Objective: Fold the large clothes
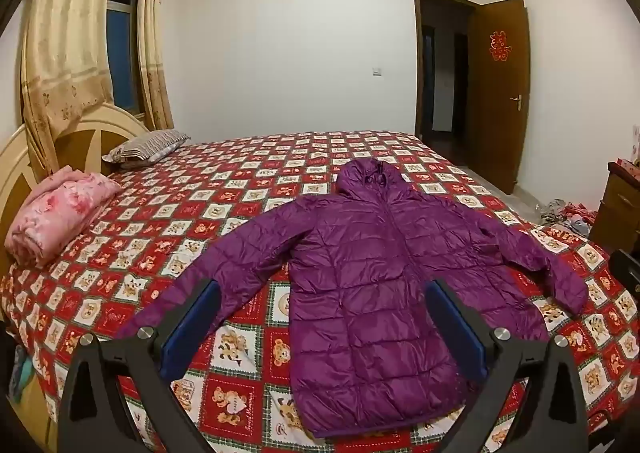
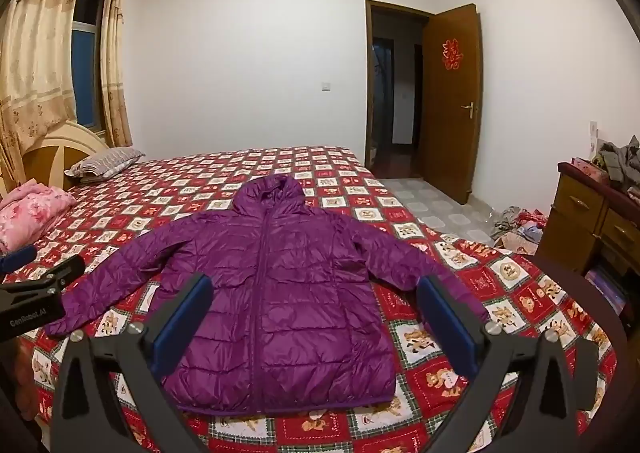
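Purple hooded jacket spread flat, front up, sleeves out, on the red patterned bed. Left tool above its left sleeve and hem, fingers wide apart, empty. Right tool above the jacket's right side, likewise apart, gripping nothing.

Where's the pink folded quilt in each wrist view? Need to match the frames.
Left wrist view: the pink folded quilt sits at the left edge, mid-height, on the bed by the headboard.
Right wrist view: the same quilt is cut off at the far left edge, mid-height.
Shared landmark: the striped pillow lies just beyond it, toward the window.
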Demonstrator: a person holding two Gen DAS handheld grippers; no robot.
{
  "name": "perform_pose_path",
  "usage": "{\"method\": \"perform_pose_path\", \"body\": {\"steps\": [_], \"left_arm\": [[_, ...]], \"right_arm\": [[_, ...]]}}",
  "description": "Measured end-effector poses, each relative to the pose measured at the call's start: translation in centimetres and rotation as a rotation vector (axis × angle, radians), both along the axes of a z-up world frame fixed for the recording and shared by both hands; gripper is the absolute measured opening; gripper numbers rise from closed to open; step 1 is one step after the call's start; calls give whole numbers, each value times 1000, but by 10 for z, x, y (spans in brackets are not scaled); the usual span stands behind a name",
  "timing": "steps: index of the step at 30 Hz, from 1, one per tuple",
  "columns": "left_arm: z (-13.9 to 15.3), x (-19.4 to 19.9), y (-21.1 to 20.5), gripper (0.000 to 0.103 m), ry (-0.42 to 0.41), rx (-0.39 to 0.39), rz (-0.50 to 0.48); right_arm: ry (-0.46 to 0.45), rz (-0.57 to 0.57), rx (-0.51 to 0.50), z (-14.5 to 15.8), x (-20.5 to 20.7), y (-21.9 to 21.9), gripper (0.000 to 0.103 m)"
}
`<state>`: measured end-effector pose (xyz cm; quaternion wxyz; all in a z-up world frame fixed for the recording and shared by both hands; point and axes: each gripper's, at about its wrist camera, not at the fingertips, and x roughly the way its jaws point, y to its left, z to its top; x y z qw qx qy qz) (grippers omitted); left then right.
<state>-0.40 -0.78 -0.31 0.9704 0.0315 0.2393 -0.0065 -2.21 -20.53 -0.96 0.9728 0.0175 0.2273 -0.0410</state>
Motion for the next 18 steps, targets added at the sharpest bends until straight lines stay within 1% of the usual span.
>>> {"method": "perform_pose_path", "body": {"steps": [3, 6, 8, 9, 12, 18], "left_arm": [[-6, 10, 7, 102, 34, -45, -1], [-8, 9, 12, 102, 30, -63, -5], [-10, 8, 11, 102, 31, -67, -7], [-5, 8, 14, 102, 30, -71, -11], [-7, 8, 11, 102, 37, -68, -16], [-8, 9, 12, 102, 52, -79, -30]], "right_arm": [[5, 1, 0, -3, 0, 5, 103], [10, 0, -4, -5, -1, 8, 103], [10, -4, -3, -5, -3, 9, 103], [10, -7, -3, -6, -4, 10, 103], [19, 4, 14, -10, 1, 5, 103], [29, 8, 21, -9, 4, 2, 103]]}}
